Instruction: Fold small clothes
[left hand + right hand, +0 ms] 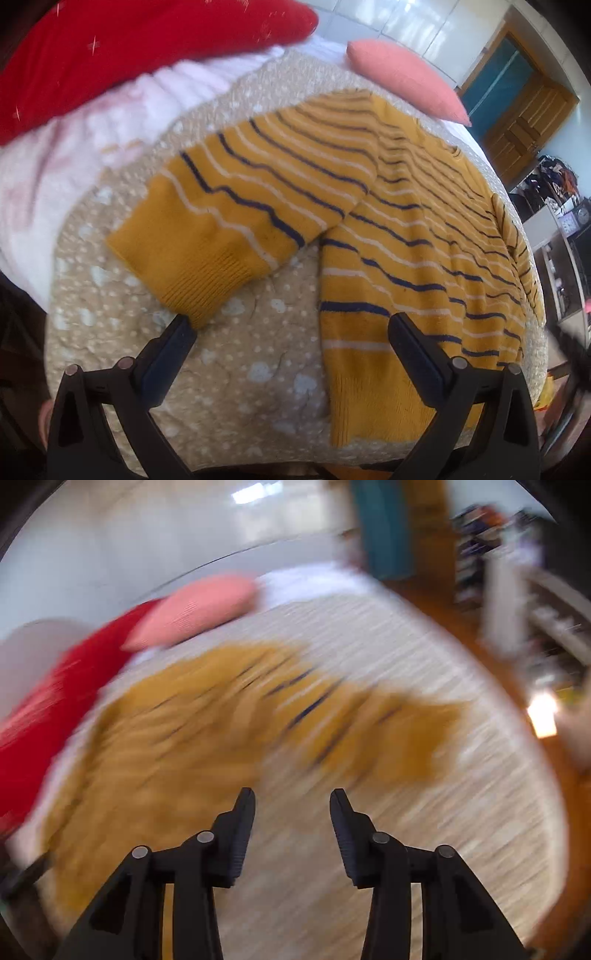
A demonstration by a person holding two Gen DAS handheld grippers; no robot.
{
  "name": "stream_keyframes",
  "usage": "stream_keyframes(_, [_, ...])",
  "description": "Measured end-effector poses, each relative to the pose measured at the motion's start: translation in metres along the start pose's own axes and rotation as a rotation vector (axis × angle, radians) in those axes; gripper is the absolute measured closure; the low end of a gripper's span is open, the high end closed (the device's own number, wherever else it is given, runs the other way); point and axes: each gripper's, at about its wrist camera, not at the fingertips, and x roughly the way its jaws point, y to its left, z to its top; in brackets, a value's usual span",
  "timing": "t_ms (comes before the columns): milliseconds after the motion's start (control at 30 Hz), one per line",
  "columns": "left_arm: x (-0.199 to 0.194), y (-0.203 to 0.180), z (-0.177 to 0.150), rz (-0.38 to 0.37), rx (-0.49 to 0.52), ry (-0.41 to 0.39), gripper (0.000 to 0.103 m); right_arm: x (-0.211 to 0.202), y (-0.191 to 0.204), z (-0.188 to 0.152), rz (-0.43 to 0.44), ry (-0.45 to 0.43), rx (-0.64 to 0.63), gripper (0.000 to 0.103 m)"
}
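Both tools, left (290, 325) and right (292, 801), hang spread and empty above the striped yellow sweater (406, 229).

Your left wrist view looks down close over the striped sweater (399, 229). Your right view, blurred, sits farther back. Both share the pink pillow (402, 79) at the top.

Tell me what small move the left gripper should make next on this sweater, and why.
Probably ease the open left gripper forward to close on the sleeve cuff: one fingertip already sits at the cuff's edge, and the striped sweater lies flat, unfolded.
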Motion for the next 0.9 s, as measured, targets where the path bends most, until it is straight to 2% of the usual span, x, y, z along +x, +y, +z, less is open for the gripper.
stream_keyframes(67, [0.000, -0.002, 0.000, 0.005, -0.003, -0.001, 0.000, 0.011, 0.015, -0.034, 0.086, 0.081, -0.010, 0.057])
stream_keyframes(133, [-0.002, -0.003, 0.000, -0.037, -0.014, 0.008, 0.000, 0.020, 0.032, -0.063, 0.113, 0.127, -0.032, 0.057])
stream_keyframes(200, [-0.005, -0.004, -0.003, -0.088, -0.038, 0.018, 0.000, 0.017, 0.040, -0.078, 0.117, 0.112, -0.032, 0.057])
stream_keyframes(300, [-0.004, -0.008, -0.010, -0.143, -0.051, 0.034, 0.000, 0.020, 0.037, -0.079, 0.198, 0.114, 0.036, 0.057])
stream_keyframes(367, [-0.002, -0.015, -0.012, -0.145, -0.045, 0.037, 0.000, 0.022, 0.034, -0.091, 0.274, 0.134, 0.074, 0.056])
stream_keyframes(433, [0.001, -0.024, -0.013, -0.097, -0.020, 0.039, 0.003, 0.027, 0.037, -0.101, 0.311, 0.126, 0.107, 0.054])
stream_keyframes(467, [0.002, -0.029, -0.012, -0.055, -0.005, 0.047, 0.016, 0.027, 0.037, -0.102, 0.320, 0.112, 0.123, 0.054])
stream_keyframes(500, [0.003, -0.032, -0.011, -0.009, 0.000, 0.052, 0.023, 0.031, 0.039, -0.099, 0.331, 0.105, 0.137, 0.054])
stream_keyframes(533, [0.004, -0.035, -0.009, 0.041, 0.004, 0.057, 0.041, 0.034, 0.040, -0.096, 0.336, 0.099, 0.159, 0.057])
stream_keyframes(567, [0.002, -0.036, -0.008, 0.068, 0.006, 0.060, 0.052, 0.034, 0.036, -0.094, 0.337, 0.092, 0.177, 0.076])
stream_keyframes(600, [-0.001, -0.036, -0.007, 0.063, 0.004, 0.064, 0.061, 0.040, 0.038, -0.091, 0.342, 0.102, 0.191, 0.093])
stream_keyframes(633, [-0.005, -0.037, -0.007, 0.047, 0.000, 0.074, 0.080, 0.038, 0.033, -0.089, 0.347, 0.109, 0.200, 0.094])
stream_keyframes(667, [-0.007, -0.037, -0.006, 0.024, -0.003, 0.084, 0.094, 0.038, 0.032, -0.088, 0.363, 0.108, 0.211, 0.094])
stream_keyframes(700, [-0.012, -0.039, -0.008, -0.008, -0.005, 0.098, 0.093, 0.035, 0.029, -0.088, 0.376, 0.106, 0.212, 0.094])
stream_keyframes(800, [-0.032, -0.049, -0.021, -0.004, 0.026, 0.093, 0.093, 0.011, 0.022, -0.093, 0.421, 0.100, 0.178, 0.095])
stream_keyframes(833, [-0.039, -0.051, -0.026, -0.010, 0.034, 0.095, 0.100, -0.001, 0.017, -0.096, 0.428, 0.090, 0.167, 0.095])
stream_keyframes(900, [-0.046, -0.055, -0.039, -0.019, 0.055, 0.110, 0.103, -0.025, 0.006, -0.102, 0.410, 0.059, 0.149, 0.095])
